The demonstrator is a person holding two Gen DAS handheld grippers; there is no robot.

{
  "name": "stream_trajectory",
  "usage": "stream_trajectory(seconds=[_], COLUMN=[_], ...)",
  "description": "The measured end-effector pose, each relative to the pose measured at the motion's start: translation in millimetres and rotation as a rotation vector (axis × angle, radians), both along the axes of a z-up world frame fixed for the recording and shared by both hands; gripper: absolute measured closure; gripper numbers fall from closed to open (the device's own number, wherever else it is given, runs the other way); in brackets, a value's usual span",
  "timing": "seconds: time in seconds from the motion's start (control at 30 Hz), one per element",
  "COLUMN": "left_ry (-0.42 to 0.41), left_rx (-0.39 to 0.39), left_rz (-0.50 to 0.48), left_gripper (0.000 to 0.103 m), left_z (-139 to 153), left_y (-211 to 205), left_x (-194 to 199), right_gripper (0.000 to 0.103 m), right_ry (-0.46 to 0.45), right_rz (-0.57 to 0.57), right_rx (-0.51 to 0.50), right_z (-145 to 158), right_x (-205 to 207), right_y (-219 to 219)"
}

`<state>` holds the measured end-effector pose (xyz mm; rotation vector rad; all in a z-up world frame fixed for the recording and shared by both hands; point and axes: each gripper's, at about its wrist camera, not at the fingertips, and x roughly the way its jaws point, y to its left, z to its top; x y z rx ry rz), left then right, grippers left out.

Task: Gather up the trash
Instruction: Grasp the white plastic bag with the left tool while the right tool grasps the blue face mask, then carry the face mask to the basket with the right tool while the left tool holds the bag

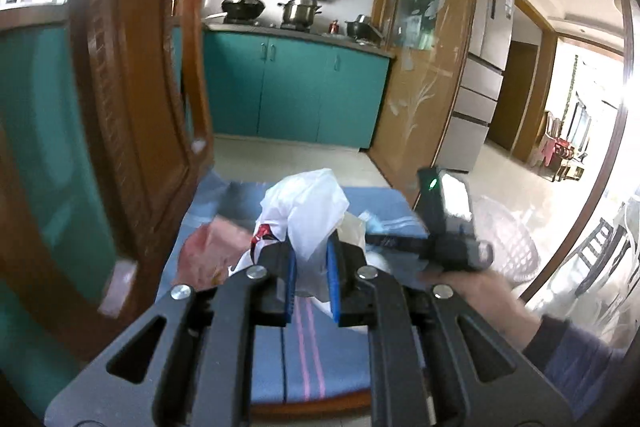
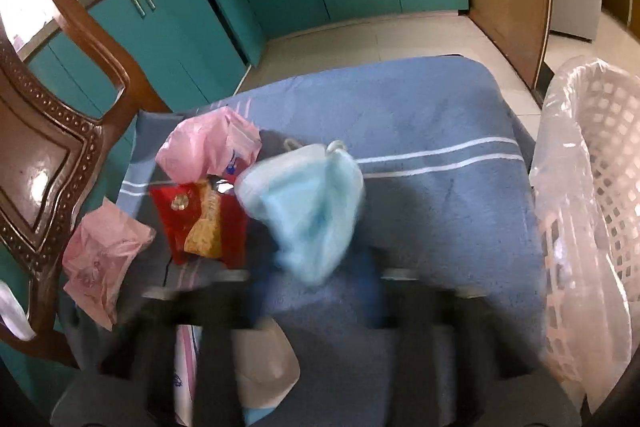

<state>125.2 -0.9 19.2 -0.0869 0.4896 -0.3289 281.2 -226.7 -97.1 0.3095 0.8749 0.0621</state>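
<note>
My left gripper (image 1: 312, 271) is shut on a white plastic bag (image 1: 308, 211) and holds it above the blue striped cloth (image 1: 296, 363) on the chair seat. My right gripper (image 2: 316, 291) is blurred; it is shut on a light blue face mask (image 2: 312, 203) that hangs above the cloth (image 2: 420, 147). On the cloth lie a red snack packet (image 2: 200, 223), two pink plastic bags (image 2: 208, 147) (image 2: 100, 259) and a pale wrapper (image 2: 264, 367). The right gripper also shows in the left wrist view (image 1: 448, 227), to the right of the white bag.
A white lattice trash basket with a clear liner (image 2: 592, 211) stands right of the chair; it shows in the left wrist view too (image 1: 508, 239). The carved wooden chair back (image 2: 52, 155) rises on the left. Teal kitchen cabinets (image 1: 296, 91) stand beyond across tiled floor.
</note>
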Motion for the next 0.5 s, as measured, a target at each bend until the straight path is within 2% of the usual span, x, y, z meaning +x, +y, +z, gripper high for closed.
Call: stream_trajectory(seconds=[0.1, 0.27, 0.37, 0.5], left_ry=[0.045, 0.043, 0.041, 0.039], left_rx=[-0.023, -0.03, -0.026, -0.01], left_rz=[0.008, 0.015, 0.009, 0.006], left_gripper=[0.089, 0.089, 0.089, 0.089], left_z=[-7, -2, -2, -4], left_y=[9, 11, 10, 7], left_x=[2, 4, 0, -4], right_gripper=[0.093, 0.094, 0.094, 0.094], right_ry=[-0.072, -0.242, -0.32, -0.342], right_rz=[0.003, 0.028, 0.038, 0.019], right_rx=[-0.006, -0.01, -0.026, -0.028], right_z=[25, 86, 99, 90], right_x=[-24, -107, -158, -201], right_y=[-1, 1, 8, 12])
